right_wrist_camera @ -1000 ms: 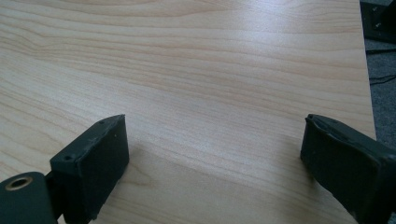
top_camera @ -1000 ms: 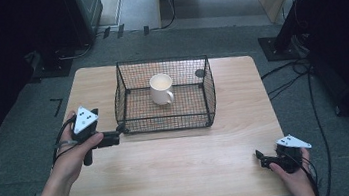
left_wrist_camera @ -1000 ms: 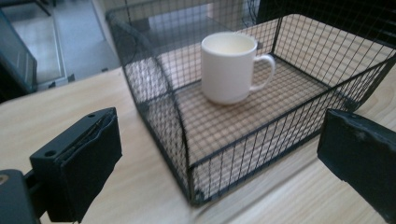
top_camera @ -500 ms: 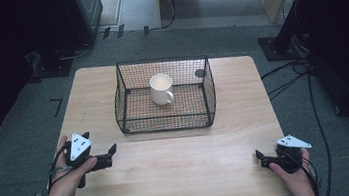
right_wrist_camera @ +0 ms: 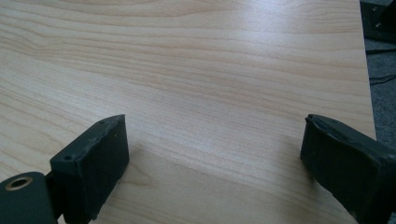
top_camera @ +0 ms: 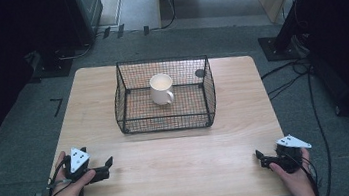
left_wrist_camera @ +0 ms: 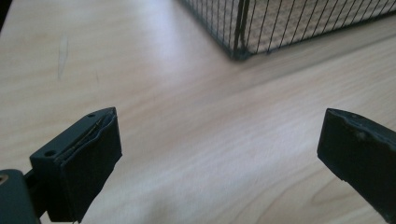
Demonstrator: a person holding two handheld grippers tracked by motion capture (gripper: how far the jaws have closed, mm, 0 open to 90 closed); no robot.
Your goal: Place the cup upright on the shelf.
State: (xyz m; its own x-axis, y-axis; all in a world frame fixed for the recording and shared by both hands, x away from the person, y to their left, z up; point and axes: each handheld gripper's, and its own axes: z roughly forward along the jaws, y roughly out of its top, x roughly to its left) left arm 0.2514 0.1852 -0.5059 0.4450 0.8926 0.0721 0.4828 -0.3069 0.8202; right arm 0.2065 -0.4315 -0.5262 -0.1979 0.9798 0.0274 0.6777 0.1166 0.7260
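A light wooden table (top_camera: 180, 162) stands on grey floor. A black wire basket (top_camera: 164, 95) sits at its centre, towards the far edge. A white mug (top_camera: 162, 88) stands upright inside the basket, handle towards the near side. The left gripper (top_camera: 107, 164) rests at the near left corner, held by a hand (top_camera: 68, 194), well apart from the basket; its jaws are spread wide with bare wood between them, and the basket's near corner (left_wrist_camera: 238, 49) lies ahead in the left gripper view. The right gripper (top_camera: 261, 158) lies at the near right corner, jaws likewise spread over bare table (right_wrist_camera: 224, 93), holding nothing.
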